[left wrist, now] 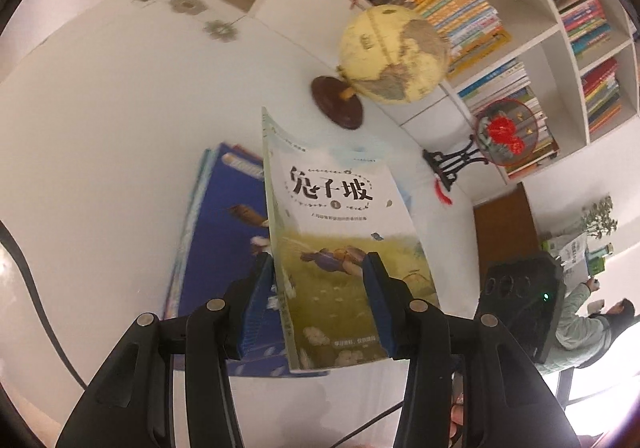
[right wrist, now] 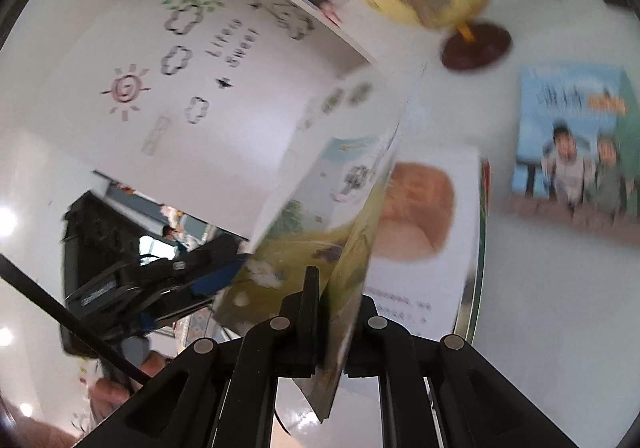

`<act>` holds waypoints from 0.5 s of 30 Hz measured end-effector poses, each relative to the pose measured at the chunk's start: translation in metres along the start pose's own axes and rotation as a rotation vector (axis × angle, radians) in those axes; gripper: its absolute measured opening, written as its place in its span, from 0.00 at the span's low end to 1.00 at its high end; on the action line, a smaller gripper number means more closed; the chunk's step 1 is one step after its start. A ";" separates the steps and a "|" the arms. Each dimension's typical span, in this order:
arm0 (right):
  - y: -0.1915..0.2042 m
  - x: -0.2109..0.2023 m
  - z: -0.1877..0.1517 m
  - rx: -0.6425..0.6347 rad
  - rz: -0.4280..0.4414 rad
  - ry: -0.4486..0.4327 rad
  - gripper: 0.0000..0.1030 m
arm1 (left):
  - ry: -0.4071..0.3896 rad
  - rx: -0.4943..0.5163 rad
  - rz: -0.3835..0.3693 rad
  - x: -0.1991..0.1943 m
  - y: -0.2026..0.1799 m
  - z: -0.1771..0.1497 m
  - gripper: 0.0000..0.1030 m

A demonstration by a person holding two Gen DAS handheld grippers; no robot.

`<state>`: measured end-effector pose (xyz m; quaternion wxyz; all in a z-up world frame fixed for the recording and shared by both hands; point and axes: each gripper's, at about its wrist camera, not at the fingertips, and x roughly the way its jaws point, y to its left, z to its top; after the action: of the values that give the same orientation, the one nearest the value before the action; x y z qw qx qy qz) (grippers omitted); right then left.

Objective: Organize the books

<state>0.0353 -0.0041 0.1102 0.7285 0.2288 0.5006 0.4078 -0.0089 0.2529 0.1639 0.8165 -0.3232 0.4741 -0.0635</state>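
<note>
A thin book (left wrist: 340,208) with a white and green cover and a black title hangs in the air over the white table (left wrist: 100,128). My left gripper (left wrist: 318,260) is shut on its spine side: one blue pad (left wrist: 260,288) sits against the spine, the other lies on the front cover. In the right wrist view the same book (right wrist: 304,216) is seen nearly edge-on and bent, with my right gripper (right wrist: 336,288) shut on its lower edge. The left gripper (right wrist: 212,280) shows at that cover's left edge.
A stack of blue books (left wrist: 216,248) lies below the held book. A white book with an orange picture (right wrist: 424,216) and a blue book (right wrist: 576,144) lie on the table. Behind stand a globe (left wrist: 392,52), a red fan on a stand (left wrist: 504,132) and a full bookshelf (left wrist: 560,28). A person (left wrist: 580,320) sits at right.
</note>
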 end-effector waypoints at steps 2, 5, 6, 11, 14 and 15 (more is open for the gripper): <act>-0.009 0.010 -0.005 0.059 0.002 0.024 0.08 | 0.011 -0.035 0.005 0.004 0.015 -0.004 0.41; -0.020 0.023 -0.014 0.143 0.004 0.059 0.08 | 0.031 -0.085 0.012 0.010 0.034 -0.010 0.41; -0.020 0.028 -0.016 0.144 -0.007 0.077 0.08 | 0.035 -0.094 0.016 0.011 0.038 -0.011 0.41; -0.020 0.039 -0.022 0.164 -0.039 0.110 0.10 | 0.044 -0.107 0.049 0.012 0.047 -0.016 0.46; -0.023 0.044 -0.023 0.201 -0.066 0.136 0.19 | 0.075 -0.146 0.082 0.015 0.054 -0.017 0.58; -0.026 0.048 -0.024 0.231 -0.092 0.163 0.40 | 0.090 -0.158 0.100 0.017 0.056 -0.017 0.63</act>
<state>0.0305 0.0190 0.0549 0.6721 0.2540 0.6117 0.3312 -0.0249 0.2814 0.1130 0.7684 -0.3592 0.5296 0.0006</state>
